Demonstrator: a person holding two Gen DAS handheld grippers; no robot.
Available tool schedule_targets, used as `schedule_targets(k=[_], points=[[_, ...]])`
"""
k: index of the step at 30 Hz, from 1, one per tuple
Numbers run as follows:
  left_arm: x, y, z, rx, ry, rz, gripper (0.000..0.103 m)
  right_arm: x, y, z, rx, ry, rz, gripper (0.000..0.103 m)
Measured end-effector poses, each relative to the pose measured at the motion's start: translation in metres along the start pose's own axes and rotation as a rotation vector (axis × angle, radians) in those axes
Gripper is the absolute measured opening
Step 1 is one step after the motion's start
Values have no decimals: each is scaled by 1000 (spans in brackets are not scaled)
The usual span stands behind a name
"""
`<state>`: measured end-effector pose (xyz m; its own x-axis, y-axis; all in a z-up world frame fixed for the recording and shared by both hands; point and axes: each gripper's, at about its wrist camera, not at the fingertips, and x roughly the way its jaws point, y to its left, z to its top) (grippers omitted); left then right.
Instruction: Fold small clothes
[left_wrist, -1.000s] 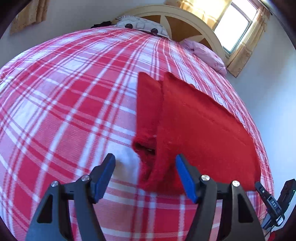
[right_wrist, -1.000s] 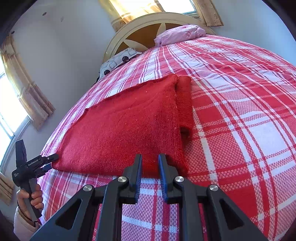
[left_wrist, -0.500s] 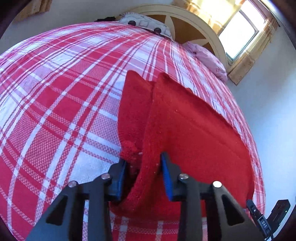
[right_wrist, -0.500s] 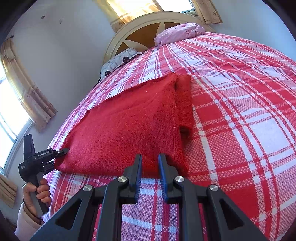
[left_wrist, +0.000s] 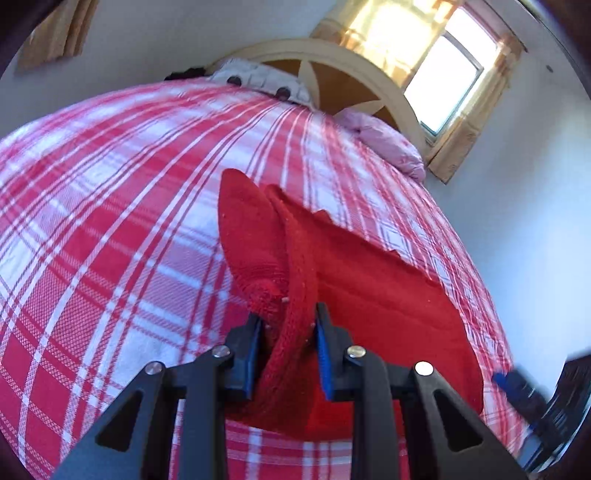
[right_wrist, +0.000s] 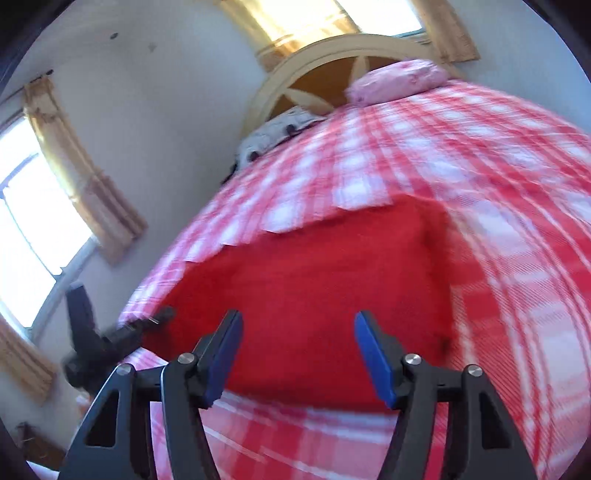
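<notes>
A red knitted garment (left_wrist: 388, 302) lies on the red and white plaid bed (left_wrist: 110, 229). My left gripper (left_wrist: 286, 354) is shut on the garment's near left edge and lifts it into a ridge, with the sleeve (left_wrist: 247, 236) hanging beside it. In the right wrist view the garment (right_wrist: 314, 280) lies flat ahead. My right gripper (right_wrist: 299, 354) is open just above the garment's near edge, holding nothing. The left gripper also shows in the right wrist view (right_wrist: 110, 332) at the garment's left corner.
A cream arched headboard (left_wrist: 362, 74) stands at the far end with a pink pillow (left_wrist: 384, 144) and a white spotted pillow (left_wrist: 258, 77). Curtained windows (left_wrist: 443, 74) are on the walls. The bed's right edge (left_wrist: 491, 295) drops off near the wall.
My left gripper closed on the garment's edge and raised it. My right gripper opened and let go of the garment's near edge, and its view has swung.
</notes>
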<state>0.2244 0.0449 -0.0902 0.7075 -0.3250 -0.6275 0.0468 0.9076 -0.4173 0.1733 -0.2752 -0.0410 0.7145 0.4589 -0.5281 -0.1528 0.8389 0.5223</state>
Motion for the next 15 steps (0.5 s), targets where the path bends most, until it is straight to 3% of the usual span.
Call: schedule_targets(k=[3, 7, 15], points=[[4, -13, -3, 34, -20, 11, 27, 34, 10, 25, 54, 102, 98, 64], [8, -30, -7, 111, -52, 42, 27, 87, 34, 42, 57, 237, 152, 64], [9, -72, -23, 316, -100, 55, 23, 150, 53, 70, 76, 401, 269, 68]])
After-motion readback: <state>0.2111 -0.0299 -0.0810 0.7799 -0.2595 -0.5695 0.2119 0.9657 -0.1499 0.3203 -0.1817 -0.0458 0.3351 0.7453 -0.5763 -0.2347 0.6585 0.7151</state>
